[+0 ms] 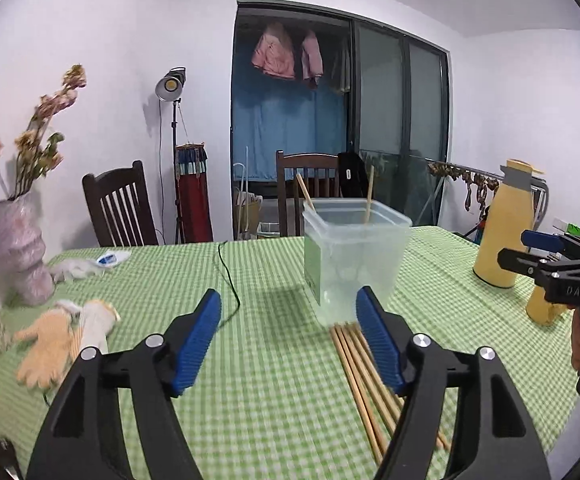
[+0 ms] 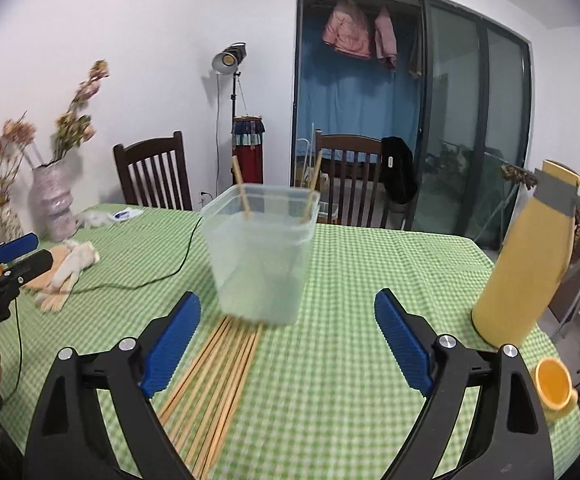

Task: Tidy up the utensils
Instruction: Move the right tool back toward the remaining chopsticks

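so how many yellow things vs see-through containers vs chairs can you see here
Yellow things: 2, the thermos jug and the small cup
See-through containers: 1, the plastic tub with two chopsticks standing in it
Wooden chairs: 2, left chair and right chair
Total: 5

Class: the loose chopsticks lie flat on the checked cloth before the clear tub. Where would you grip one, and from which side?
Likely best: take an outermost stick of the chopsticks near mid-length, coming down from above with the open right hand-held gripper, jaws across its length. They lie flat and packed side by side, so only an edge stick offers room.
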### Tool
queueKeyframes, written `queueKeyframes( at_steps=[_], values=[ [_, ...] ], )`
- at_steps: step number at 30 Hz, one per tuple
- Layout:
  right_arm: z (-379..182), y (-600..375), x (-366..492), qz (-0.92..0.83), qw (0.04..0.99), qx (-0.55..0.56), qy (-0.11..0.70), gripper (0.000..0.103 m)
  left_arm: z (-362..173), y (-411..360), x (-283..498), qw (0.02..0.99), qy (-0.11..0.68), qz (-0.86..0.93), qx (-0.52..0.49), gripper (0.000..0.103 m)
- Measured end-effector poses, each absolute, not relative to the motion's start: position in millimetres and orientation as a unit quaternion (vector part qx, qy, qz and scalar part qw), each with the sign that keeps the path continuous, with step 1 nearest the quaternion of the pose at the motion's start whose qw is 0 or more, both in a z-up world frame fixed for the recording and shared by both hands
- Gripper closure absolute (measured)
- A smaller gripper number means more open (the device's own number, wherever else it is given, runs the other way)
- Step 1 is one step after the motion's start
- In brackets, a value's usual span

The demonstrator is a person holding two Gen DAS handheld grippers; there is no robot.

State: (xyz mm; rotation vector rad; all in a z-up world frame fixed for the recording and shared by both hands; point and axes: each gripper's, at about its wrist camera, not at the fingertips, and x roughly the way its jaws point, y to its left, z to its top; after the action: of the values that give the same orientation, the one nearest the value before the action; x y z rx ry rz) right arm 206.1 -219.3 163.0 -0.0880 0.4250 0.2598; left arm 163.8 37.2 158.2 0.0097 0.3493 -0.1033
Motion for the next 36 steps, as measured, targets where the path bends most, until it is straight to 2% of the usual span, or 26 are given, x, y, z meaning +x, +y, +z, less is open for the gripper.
queueKeyframes(
  at_steps=[8,10,12,15,18,22,26,36],
  values=[
    [115.5,-202.9,154.4,0.139,0.967,-0.061,0.205,0.018,109.6,24.9,111.1,0.98,0.177,-0.093,-0.021,0.034],
    [109.7,-200.7,143.3,0.13,0.97,-0.064,0.194,0.018,100.6,28.1,103.0,0.978,0.171,-0.112,-0.031,0.028],
    [102.8,-200.9,130.7,0.127,0.972,-0.065,0.186,0.018,90.8,27.6,90.5,0.98,0.164,-0.104,-0.03,0.027],
    [86.2,-199.0,115.6,0.131,0.971,-0.053,0.193,0.016,78.1,24.3,75.2,0.983,0.157,-0.092,-0.011,0.027],
    [61.1,-198.3,99.0,0.134,0.967,-0.046,0.211,0.016,61.3,19.5,60.0,0.984,0.149,-0.088,0.03,0.018],
    [41.4,-200.3,79.0,0.114,0.97,-0.048,0.209,0.016,48.6,14.1,45.2,0.985,0.137,-0.083,0.06,0.017],
    [32.5,-205.9,75.4,0.137,0.965,0.004,0.223,0.016,36.8,13.5,43.7,0.982,0.152,-0.095,0.053,0.015],
    [22.6,-209.2,80.2,0.086,0.968,-0.016,0.236,0.016,28.9,15.3,51.1,0.98,0.171,-0.091,0.038,0.014]
  ],
)
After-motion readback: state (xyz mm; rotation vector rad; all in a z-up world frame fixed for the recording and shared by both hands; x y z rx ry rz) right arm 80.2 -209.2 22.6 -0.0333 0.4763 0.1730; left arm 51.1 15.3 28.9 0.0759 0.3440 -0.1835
